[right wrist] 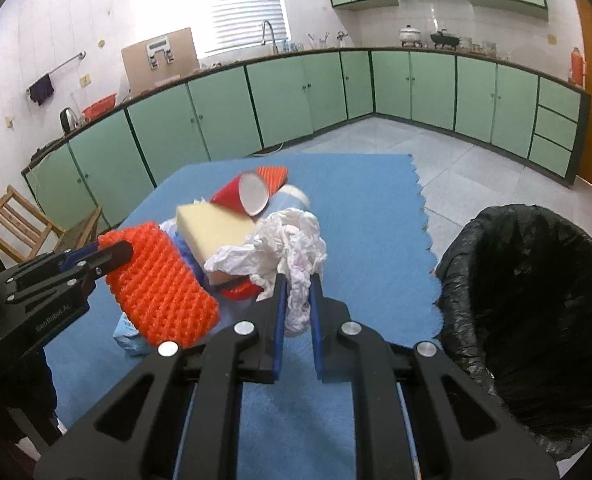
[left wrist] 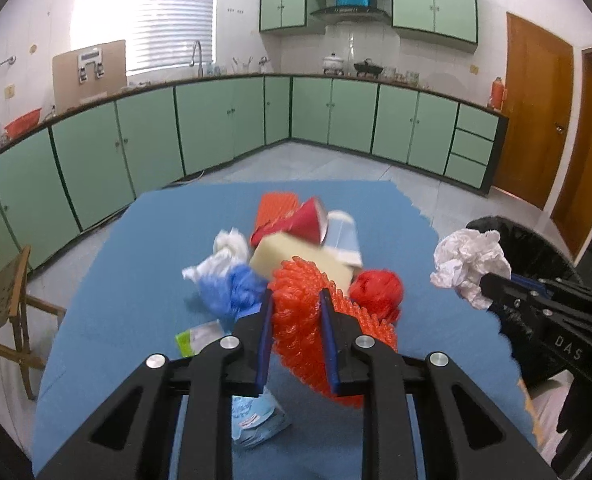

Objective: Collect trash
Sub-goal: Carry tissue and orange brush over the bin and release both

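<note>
A kitchen with pale green cabinets [left wrist: 216, 120] and a tiled floor surrounds a table covered by a blue mat [left wrist: 116, 280], where a heap of trash lies.

The left tool [left wrist: 296, 300] is clamped on an orange foam net [left wrist: 300, 320], its two blue-lined fingers pressed into the net from either side, and the net is held up above the mat. The right tool [right wrist: 295, 284] pinches a crumpled white paper [right wrist: 288, 240] between narrow fingers, also lifted clear of the mat.

On the mat behind them sit a beige sponge block [left wrist: 292, 256], a red paper cup [left wrist: 308, 222] lying on its side with its white inside showing in the right wrist view, a second orange net piece [left wrist: 276, 206], a red plastic wad [left wrist: 378, 290], a blue and white plastic bag bundle [left wrist: 228, 276], a small green-edged wrapper [left wrist: 198, 338] and a light blue packet [left wrist: 256, 420] near the front edge.

A bin lined with a black bag [right wrist: 536, 300] stands just beside the table's right edge, its mouth open.
</note>
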Demonstrator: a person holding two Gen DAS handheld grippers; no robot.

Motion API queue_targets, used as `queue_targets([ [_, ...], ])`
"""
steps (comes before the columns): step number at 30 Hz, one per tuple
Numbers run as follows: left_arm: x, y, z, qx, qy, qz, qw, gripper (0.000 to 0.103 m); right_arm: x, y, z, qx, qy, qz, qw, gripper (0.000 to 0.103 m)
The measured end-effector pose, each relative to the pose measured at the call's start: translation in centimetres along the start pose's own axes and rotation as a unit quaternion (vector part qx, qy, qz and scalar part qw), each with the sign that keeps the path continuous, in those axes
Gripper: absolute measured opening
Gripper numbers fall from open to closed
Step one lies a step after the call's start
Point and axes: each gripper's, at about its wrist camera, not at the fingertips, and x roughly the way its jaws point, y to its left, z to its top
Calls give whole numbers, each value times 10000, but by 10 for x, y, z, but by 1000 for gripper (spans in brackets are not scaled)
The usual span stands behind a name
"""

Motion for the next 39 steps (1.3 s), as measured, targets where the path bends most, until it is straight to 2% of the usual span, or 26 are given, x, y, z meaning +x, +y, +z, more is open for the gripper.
queue_targets([
  [10, -12, -15, 28, 70, -298, -135, 9994, 21, -29, -17, 13, 66, -321, -263, 9991, 10],
  [18, -9, -42, 51, 187, -521, -448, 9975, 21, -53, -43, 24, 176, -599, -623, 9961, 10],
  [30, 23, -132, 74, 580, -624, -1293, 9879, 21, -86, -131, 19, 665, -826, -1577, 9818, 10],
  [39, 61, -211, 77, 895, -542, -1776, 9785, 21, -91, -207, -14, 1136, -600, -2289, 9649, 11],
])
